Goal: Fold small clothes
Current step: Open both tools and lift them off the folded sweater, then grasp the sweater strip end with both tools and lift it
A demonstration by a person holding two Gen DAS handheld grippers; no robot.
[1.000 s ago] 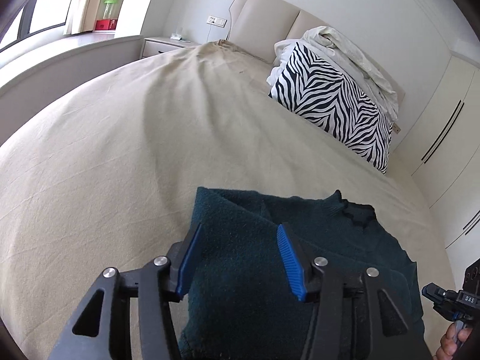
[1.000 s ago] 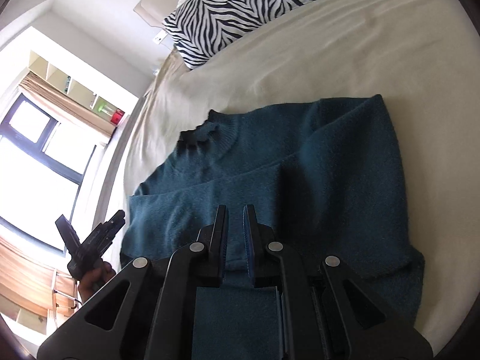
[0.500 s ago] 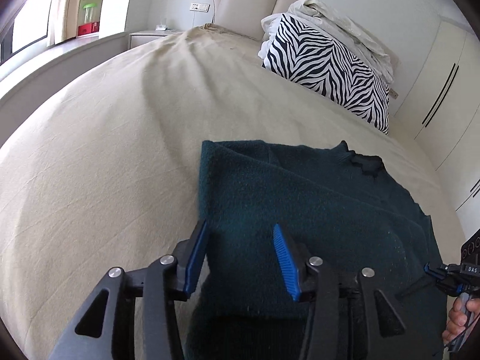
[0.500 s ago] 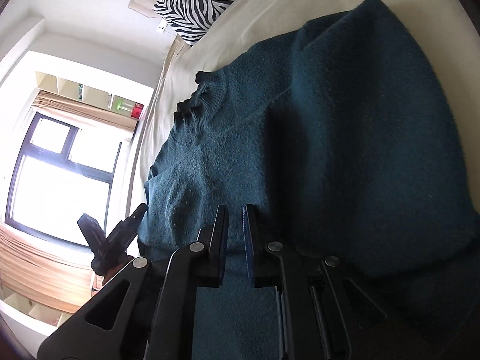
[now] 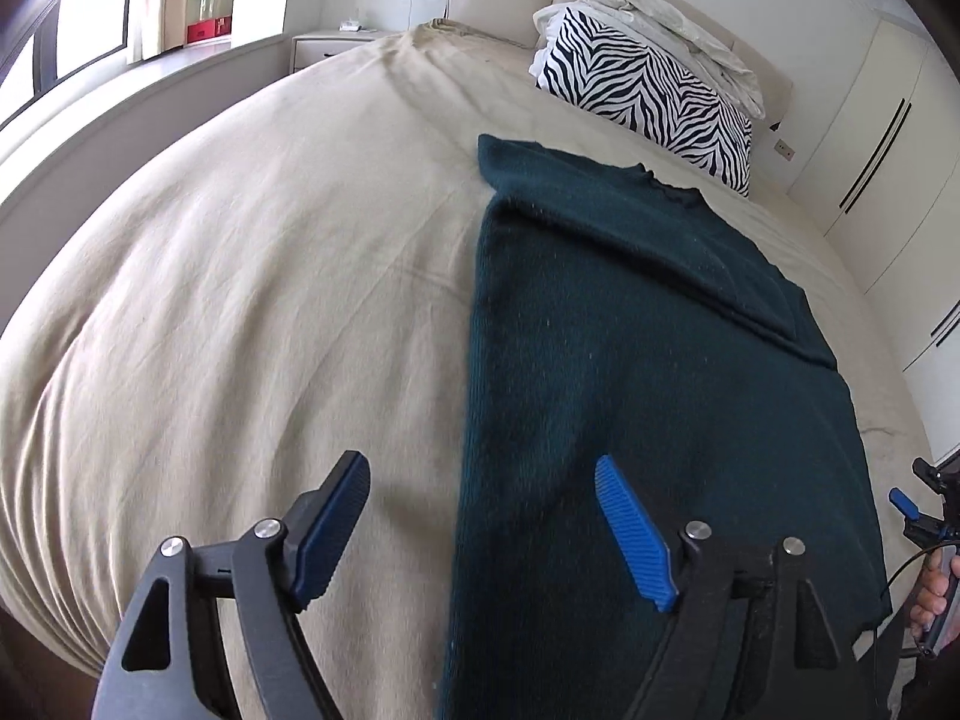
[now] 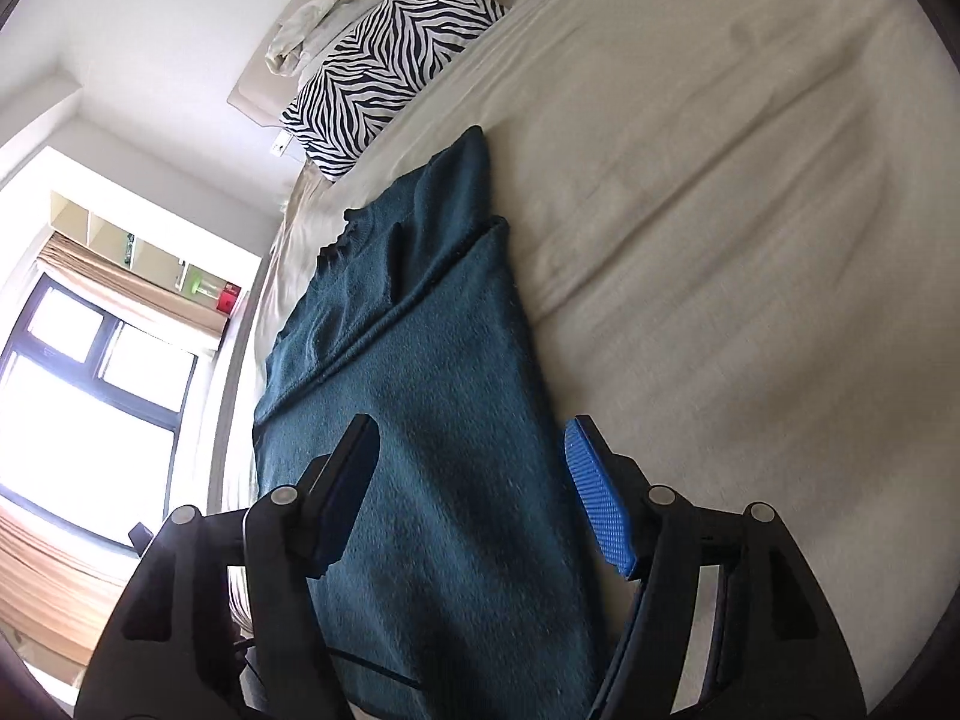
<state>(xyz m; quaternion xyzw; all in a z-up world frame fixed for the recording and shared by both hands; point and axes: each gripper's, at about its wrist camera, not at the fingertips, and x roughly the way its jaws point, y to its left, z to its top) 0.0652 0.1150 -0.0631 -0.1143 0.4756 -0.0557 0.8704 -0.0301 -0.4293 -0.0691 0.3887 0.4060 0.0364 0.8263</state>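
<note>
Two claws spread wide, gripping nothing. Left gripper [image 5: 480,531] straddling the left edge of the dark teal sweater [image 5: 648,360]; right gripper [image 6: 471,492] straddling its right edge. Stretched ahead of both claws along the beige bed [image 5: 240,276], sides apparently turned in already, forming a long narrow strip. Likely left: folding hem toward collar.

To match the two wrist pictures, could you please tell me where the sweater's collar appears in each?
Left wrist: the collar sits upper right of centre, at the sweater's far end.
Right wrist: the collar sits left of centre, upper half.
Shared landmark: the zebra pillow beyond it.
</note>
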